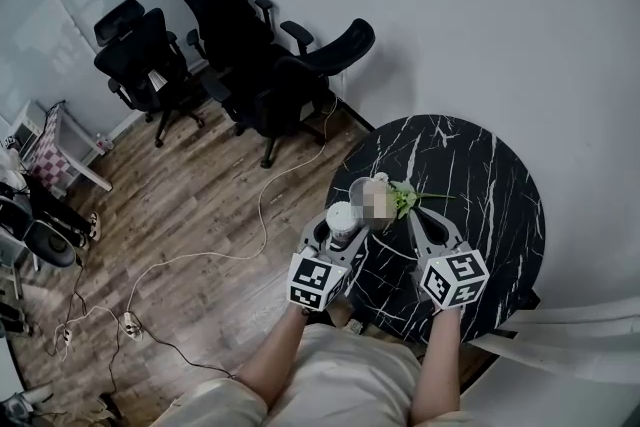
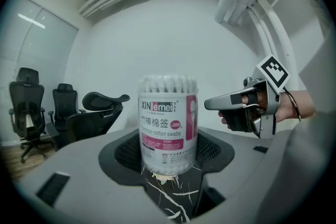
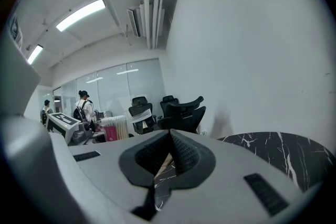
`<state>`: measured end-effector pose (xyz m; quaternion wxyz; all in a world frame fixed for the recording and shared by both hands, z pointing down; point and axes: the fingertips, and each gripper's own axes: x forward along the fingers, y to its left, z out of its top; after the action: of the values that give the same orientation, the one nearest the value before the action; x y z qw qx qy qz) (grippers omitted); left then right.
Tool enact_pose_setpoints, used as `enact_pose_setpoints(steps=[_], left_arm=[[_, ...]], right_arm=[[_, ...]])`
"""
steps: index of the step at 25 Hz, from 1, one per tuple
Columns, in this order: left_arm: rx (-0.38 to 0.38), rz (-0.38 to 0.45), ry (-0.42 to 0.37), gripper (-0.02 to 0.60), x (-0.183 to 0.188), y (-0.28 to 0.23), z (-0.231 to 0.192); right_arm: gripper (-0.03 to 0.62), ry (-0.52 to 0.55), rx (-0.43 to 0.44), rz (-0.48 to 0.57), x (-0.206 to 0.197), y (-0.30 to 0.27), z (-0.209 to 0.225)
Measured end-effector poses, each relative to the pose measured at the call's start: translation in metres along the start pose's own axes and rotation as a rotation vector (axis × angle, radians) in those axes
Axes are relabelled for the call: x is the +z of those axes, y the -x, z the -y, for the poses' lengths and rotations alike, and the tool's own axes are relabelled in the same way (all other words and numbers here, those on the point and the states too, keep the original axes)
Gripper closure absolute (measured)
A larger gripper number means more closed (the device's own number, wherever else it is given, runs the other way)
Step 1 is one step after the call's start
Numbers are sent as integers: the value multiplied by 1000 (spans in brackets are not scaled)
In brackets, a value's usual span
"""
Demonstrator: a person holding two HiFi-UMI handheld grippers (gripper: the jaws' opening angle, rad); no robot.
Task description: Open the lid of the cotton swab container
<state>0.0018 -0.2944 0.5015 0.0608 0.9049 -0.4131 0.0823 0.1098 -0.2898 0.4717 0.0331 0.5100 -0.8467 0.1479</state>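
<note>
One step done: your left gripper (image 1: 342, 228) clamps the cotton swab container (image 2: 167, 123); your right gripper (image 3: 169, 139) sits closed, empty; the lid (image 2: 167, 81) looks unopened.

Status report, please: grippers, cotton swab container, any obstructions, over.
Left gripper shut on clear cylindrical cotton swab container, lid seemingly on. Right gripper shut, empty, beside it. Green leafy sprig nearby, not blocking.

Your surroundings
Black marbled bench (image 1: 480, 175) before you; black office chairs (image 1: 250, 55) and a white cable (image 1: 262, 205) on the wooden floor (image 1: 180, 215).
</note>
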Motion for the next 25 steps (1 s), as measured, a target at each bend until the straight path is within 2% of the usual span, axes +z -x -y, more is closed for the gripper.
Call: enact_pose_setpoints(steps=[25], left_arm=[[8, 7, 21, 319, 1, -1, -3]], right_arm=[[560, 16, 2, -36, -8, -5, 1]])
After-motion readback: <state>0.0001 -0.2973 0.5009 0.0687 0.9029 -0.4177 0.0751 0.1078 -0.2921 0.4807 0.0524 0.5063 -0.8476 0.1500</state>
